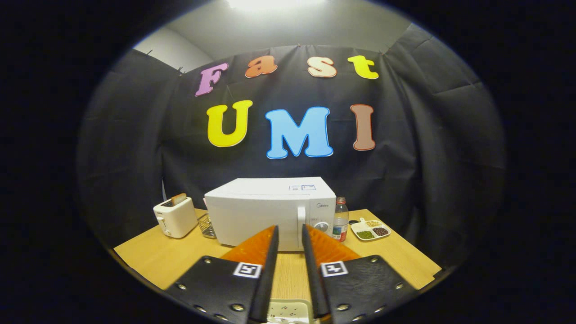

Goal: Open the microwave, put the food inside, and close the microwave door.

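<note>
Tool [290, 231]: fingers set a narrow gap apart, gripping nothing, aimed at the microwave front. Beneath them, a pale dish [288, 311] with dark specks lies on the tabletop [148, 256], largely cut off; probably the food, not confirmed. Beyond the fingertips, the white microwave [270, 209] stands with its door closed, handle [301, 225] just ahead of the right finger, likely the approach target. Left: toaster [175, 217], wire item [207, 226] half hidden. Right: bottle [340, 219], divided snack plate [370, 230].
</note>
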`<state>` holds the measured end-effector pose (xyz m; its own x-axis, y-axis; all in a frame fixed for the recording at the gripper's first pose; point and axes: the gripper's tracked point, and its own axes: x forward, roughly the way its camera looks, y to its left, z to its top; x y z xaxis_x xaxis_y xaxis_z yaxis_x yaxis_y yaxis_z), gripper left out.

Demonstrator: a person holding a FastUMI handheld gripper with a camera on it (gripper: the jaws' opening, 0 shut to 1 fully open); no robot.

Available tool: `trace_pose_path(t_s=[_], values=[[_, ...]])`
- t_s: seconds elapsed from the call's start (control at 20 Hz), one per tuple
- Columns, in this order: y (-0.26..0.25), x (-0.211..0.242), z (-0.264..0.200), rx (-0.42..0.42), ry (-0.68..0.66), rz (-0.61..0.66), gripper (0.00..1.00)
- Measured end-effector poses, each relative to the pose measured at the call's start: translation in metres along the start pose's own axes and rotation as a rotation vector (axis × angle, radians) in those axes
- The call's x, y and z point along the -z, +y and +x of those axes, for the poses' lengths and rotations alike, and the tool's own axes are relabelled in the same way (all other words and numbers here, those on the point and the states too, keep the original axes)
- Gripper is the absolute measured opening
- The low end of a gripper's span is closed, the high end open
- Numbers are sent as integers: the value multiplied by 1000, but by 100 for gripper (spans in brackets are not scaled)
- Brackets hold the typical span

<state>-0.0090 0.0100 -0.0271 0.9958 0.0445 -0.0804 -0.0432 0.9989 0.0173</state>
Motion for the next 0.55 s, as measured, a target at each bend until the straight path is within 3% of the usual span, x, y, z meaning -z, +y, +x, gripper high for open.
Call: trace_pose_path(t_s=[0.1, 0.2, 0.55], values=[[-1, -1, -9, 9, -19, -6, 77], [1, 1, -15, 17, -20, -10, 98], [6, -4, -13, 6, -20, -11, 98]])
